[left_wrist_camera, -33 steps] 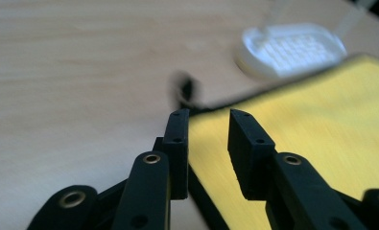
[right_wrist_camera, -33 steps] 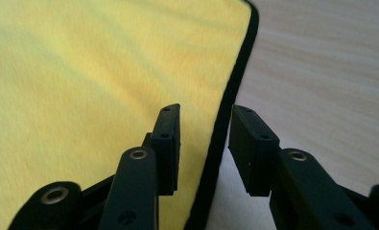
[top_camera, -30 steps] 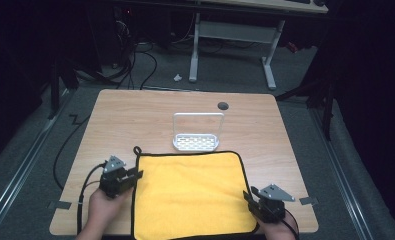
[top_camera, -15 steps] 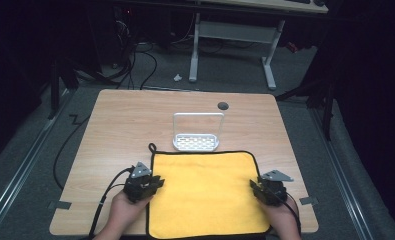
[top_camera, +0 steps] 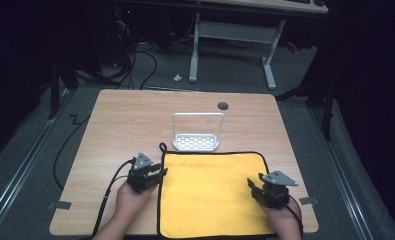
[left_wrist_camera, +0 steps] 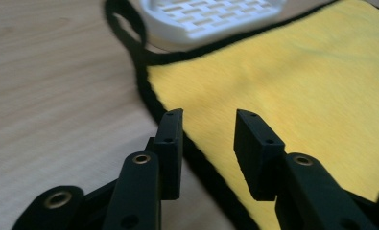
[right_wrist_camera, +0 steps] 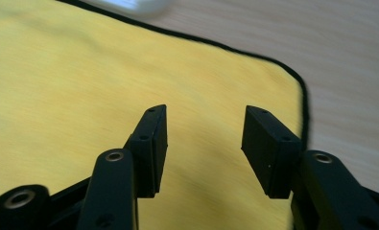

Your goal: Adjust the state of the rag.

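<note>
No legible text, label, brand, number or sign anywhere: none on the yellow cloth, white rack or bench.

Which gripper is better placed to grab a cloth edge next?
Left, probably: the left gripper has open jaws straddling the yellow cloth's black left hem. The right gripper, also open, sits over the cloth, inside its edge.

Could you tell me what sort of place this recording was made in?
Probably a lab or workshop set up for recording: a lone wooden table on grey carpet, loose cables on the floor, the frame of a desk behind, and dark surroundings.
</note>
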